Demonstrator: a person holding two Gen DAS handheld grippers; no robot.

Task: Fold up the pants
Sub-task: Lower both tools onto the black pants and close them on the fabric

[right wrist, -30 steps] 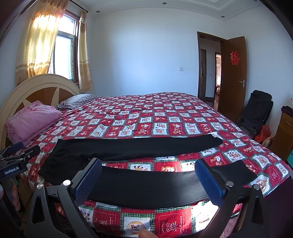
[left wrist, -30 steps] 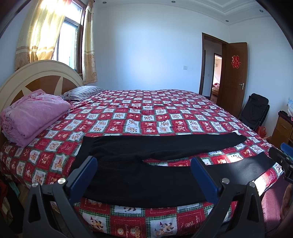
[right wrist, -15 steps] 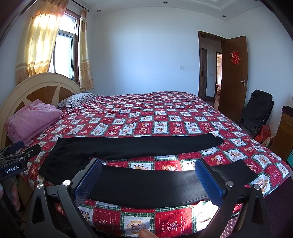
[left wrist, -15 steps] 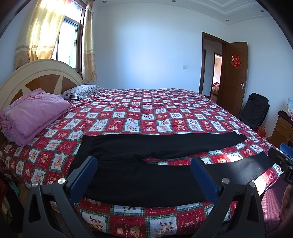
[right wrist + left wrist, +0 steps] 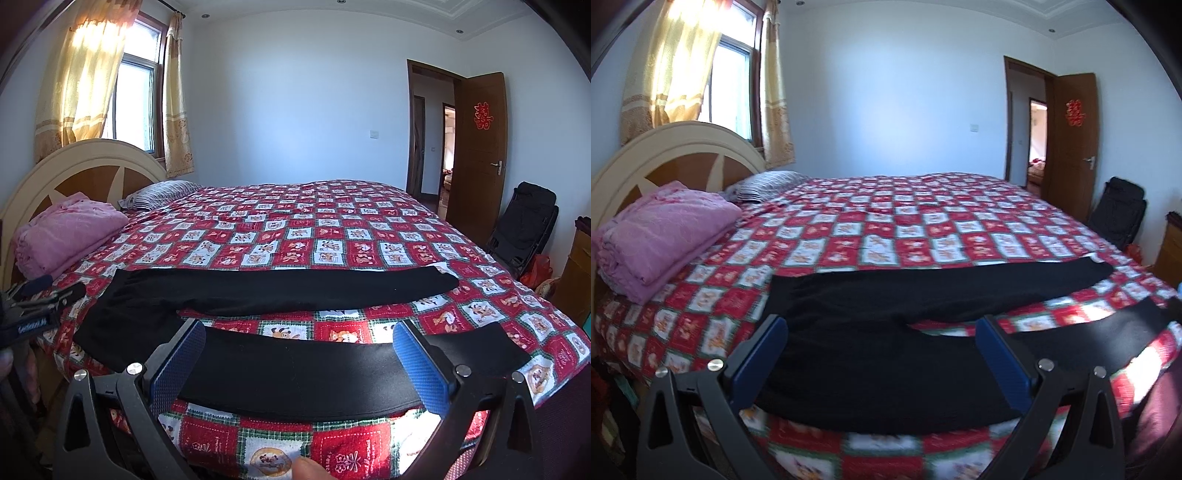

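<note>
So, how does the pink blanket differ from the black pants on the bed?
The pink blanket is folded into a thick stack; the black pants lie flat and unfolded, legs spread apart. The blanket sits against the headboard; the pants stretch along the near edge of the bed, below the open left gripper and right gripper. Both rest on the checked bedspread, and no gripper touches either.
</note>
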